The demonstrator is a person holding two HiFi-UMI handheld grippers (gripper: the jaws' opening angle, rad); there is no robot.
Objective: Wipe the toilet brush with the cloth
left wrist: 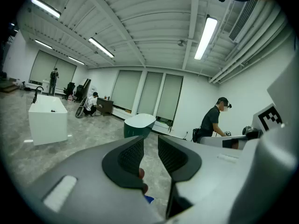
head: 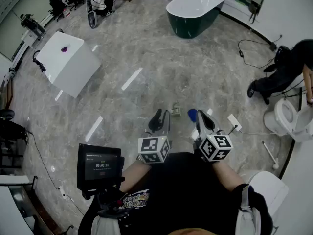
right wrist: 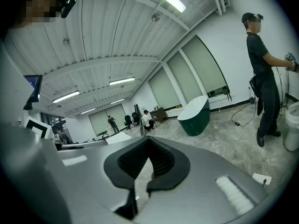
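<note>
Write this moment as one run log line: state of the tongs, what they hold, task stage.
left tongs: shut, empty | right tongs: shut, empty | blue thing: on floor ahead | wiping: not begun

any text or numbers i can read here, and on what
"00:00:00", on the dark screen, as best it reads.
Smaller lines on that screen: too small to read.
Print on the black shirt: too blurred to read.
</note>
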